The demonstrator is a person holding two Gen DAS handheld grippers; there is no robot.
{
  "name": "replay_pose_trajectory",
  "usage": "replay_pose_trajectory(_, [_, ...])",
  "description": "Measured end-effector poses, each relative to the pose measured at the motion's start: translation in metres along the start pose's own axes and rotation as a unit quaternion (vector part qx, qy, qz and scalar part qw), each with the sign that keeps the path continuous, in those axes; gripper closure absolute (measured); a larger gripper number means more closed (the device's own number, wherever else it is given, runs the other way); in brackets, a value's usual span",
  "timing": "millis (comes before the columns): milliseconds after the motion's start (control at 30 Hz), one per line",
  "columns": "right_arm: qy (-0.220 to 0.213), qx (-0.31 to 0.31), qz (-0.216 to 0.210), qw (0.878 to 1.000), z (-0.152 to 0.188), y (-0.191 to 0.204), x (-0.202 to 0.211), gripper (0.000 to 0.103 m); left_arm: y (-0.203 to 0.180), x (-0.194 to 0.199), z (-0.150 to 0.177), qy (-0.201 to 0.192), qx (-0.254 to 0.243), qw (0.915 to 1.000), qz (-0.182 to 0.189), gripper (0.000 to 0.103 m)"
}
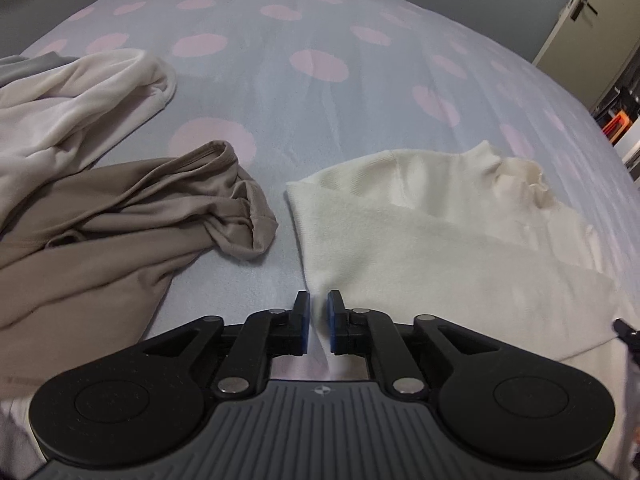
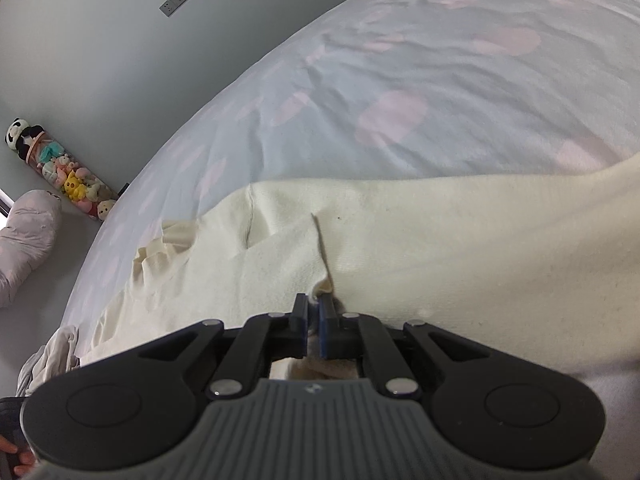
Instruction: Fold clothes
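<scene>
The cream top (image 1: 420, 240) lies partly folded on the near right of the bed (image 1: 320, 20), beside a tan garment (image 1: 120, 216); it looks a light, limp knit that will sag and drag, so it is best taken at edges or corners. The right gripper (image 2: 314, 300) is clenched on a fold of it. The left gripper (image 1: 318, 300) stands slightly parted astride its near edge, pads not pressing.

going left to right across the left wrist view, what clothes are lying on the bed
white garment → taupe garment → cream sweater, all on the polka-dot bedsheet
</scene>
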State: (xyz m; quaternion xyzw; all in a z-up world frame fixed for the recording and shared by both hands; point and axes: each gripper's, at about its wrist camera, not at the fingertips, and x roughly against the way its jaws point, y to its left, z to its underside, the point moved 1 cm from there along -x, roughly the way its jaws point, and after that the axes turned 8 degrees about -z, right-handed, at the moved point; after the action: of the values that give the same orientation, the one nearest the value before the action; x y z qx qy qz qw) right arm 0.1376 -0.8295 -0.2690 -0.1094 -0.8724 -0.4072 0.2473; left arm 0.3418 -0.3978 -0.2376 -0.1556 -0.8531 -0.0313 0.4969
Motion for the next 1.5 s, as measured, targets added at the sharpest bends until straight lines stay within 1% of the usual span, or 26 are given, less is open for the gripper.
replay_pose_trajectory(67, [0.0,-0.002,0.0,1.0,0.0,0.0,0.0,0.097,-0.003,0.011,0.006,-0.009,-0.004,0.9999,0.009,0.077])
replay_pose_trajectory(100, [0.001,-0.003,0.0,1.0,0.0,0.0,0.0,0.097,-0.005,0.015,0.01,-0.011,-0.006,0.9999,0.009,0.074])
replay_pose_trajectory(200, [0.0,-0.003,0.0,1.0,0.0,0.001,0.001,0.097,-0.009,0.018,0.023,-0.012,-0.007,0.9998,0.011,0.074])
replay_pose_trajectory(233, [0.0,-0.004,-0.001,1.0,0.0,0.0,0.001,0.097,-0.01,0.014,0.026,-0.008,-0.014,0.9999,0.003,0.074])
replay_pose_trajectory(267, [0.0,-0.005,-0.002,1.0,0.0,0.0,0.001,0.097,-0.01,0.01,0.028,-0.003,-0.019,0.9997,-0.012,0.077])
replay_pose_trajectory(400, [0.001,-0.013,-0.008,1.0,-0.001,-0.003,0.003,0.097,-0.009,-0.002,0.032,0.002,-0.022,0.9994,-0.028,0.077])
replay_pose_trajectory(500, [0.0,-0.008,-0.009,1.0,0.0,-0.002,0.004,0.097,-0.006,-0.005,0.033,0.009,-0.007,0.9996,-0.027,0.077])
replay_pose_trajectory(567, [-0.002,-0.001,-0.008,1.0,0.0,-0.001,0.004,0.097,-0.006,-0.001,0.033,0.007,-0.001,0.9996,-0.027,0.077])
replay_pose_trajectory(667, [-0.014,0.009,-0.019,1.0,-0.001,0.0,0.008,0.091,-0.006,0.013,0.036,-0.01,0.002,0.9996,-0.026,0.077])
replay_pose_trajectory(733, [-0.036,0.009,-0.017,0.999,-0.003,0.001,0.018,0.081,-0.006,0.024,0.039,-0.025,0.004,0.9994,-0.025,0.075])
replay_pose_trajectory(800, [-0.062,0.016,-0.006,0.998,-0.008,0.004,0.033,0.077,-0.005,0.035,0.041,-0.044,0.0,0.9986,-0.031,0.074])
replay_pose_trajectory(900, [-0.085,0.004,0.014,0.996,-0.016,0.007,0.065,0.077,-0.008,0.047,0.039,-0.073,-0.019,0.9959,-0.051,0.074])
replay_pose_trajectory(1000, [-0.101,0.008,0.02,0.995,-0.023,0.008,0.113,0.077,-0.016,0.053,0.034,-0.094,-0.028,0.9934,-0.06,0.073])
replay_pose_trajectory(1067, [-0.112,0.034,0.055,0.992,-0.032,0.007,0.153,0.077,-0.021,0.053,0.028,-0.104,-0.03,0.993,-0.048,0.073])
replay_pose_trajectory(1133, [-0.122,0.038,0.087,0.988,-0.043,-0.002,0.192,0.07,-0.028,0.05,0.023,-0.113,-0.037,0.9922,-0.036,0.073])
replay_pose_trajectory(1267, [-0.134,0.022,0.163,0.977,-0.067,-0.032,0.265,0.067,-0.036,0.042,0.019,-0.108,-0.047,0.9928,-0.022,0.073])
replay_pose_trajectory(1333, [-0.132,-0.012,0.189,0.973,-0.079,-0.056,0.294,0.067,-0.035,0.042,0.018,-0.111,-0.049,0.9926,-0.004,0.073])
replay_pose_trajectory(1400, [-0.125,-0.038,0.211,0.969,-0.088,-0.082,0.311,0.068,-0.034,0.042,0.019,-0.114,-0.055,0.9919,0.0,0.071])
replay_pose_trajectory(1500, [-0.121,-0.054,0.241,0.961,-0.097,-0.109,0.322,0.068,-0.029,0.038,0.023,-0.11,-0.062,0.9919,-0.015,0.068])
